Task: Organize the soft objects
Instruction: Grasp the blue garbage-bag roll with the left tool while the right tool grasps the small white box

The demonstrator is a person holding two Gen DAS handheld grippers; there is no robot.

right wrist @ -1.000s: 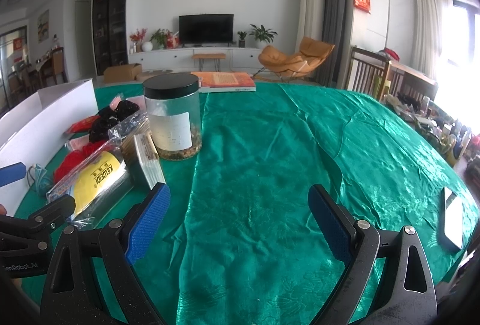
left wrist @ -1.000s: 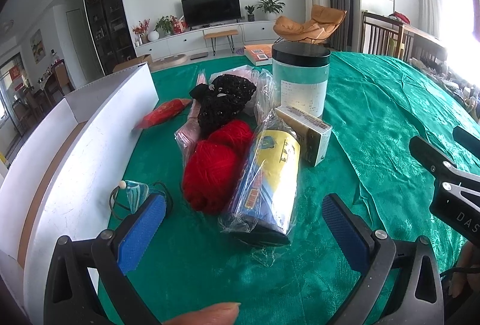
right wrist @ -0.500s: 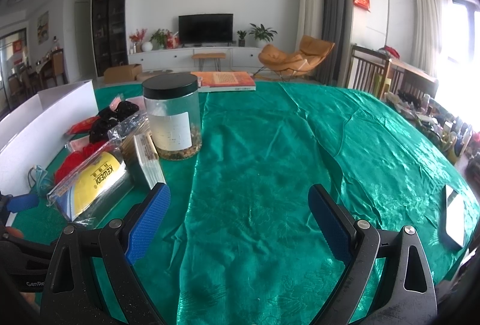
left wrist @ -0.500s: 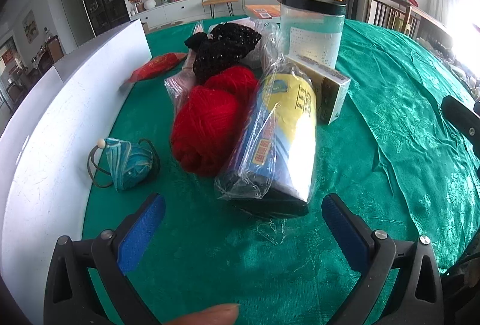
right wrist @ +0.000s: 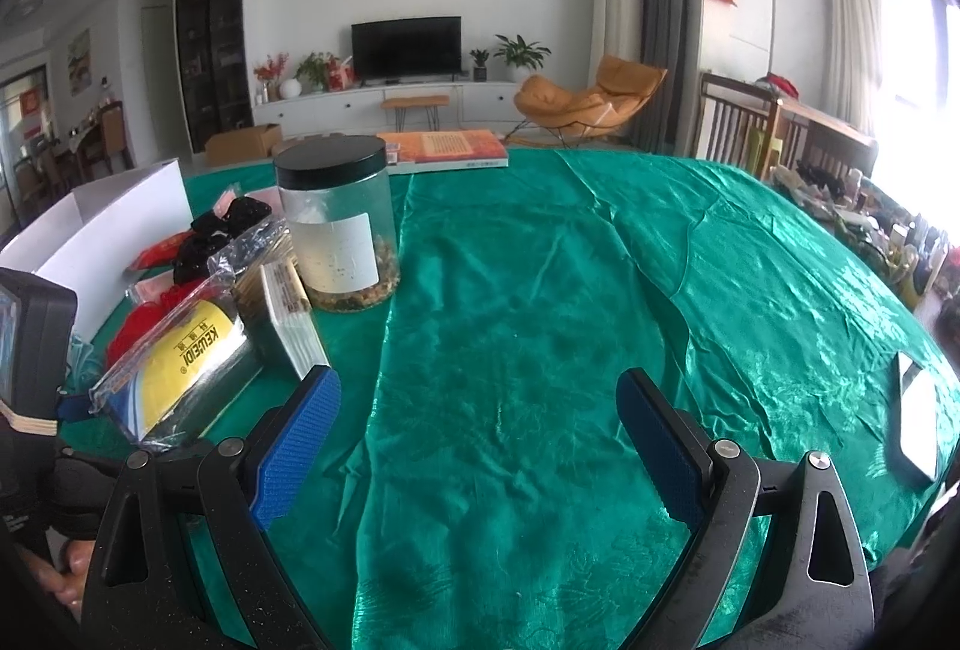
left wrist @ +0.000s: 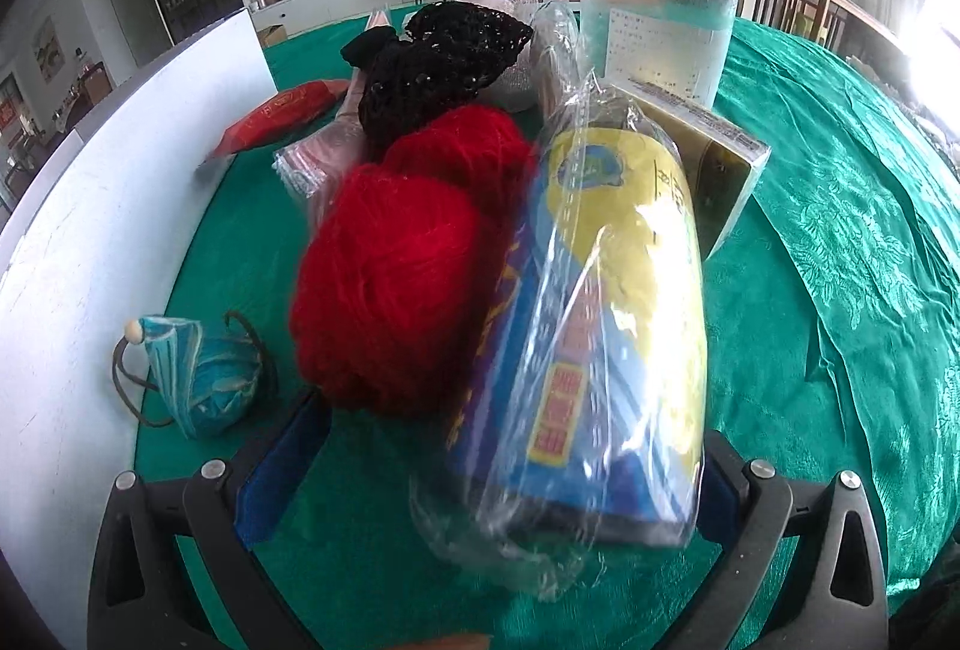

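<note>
Between the spread fingers of the left gripper lies the plastic-wrapped yellow pack, long axis running straight away from it. Well right, the right gripper gapes empty over green cloth.

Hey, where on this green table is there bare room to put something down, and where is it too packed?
The widest free patch is the green tablecloth to the right of the jar, running out to the phone, under the open right gripper. It is crowded between the white box and the jar: red yarn, yellow bagged pack, teal pouch.
</note>
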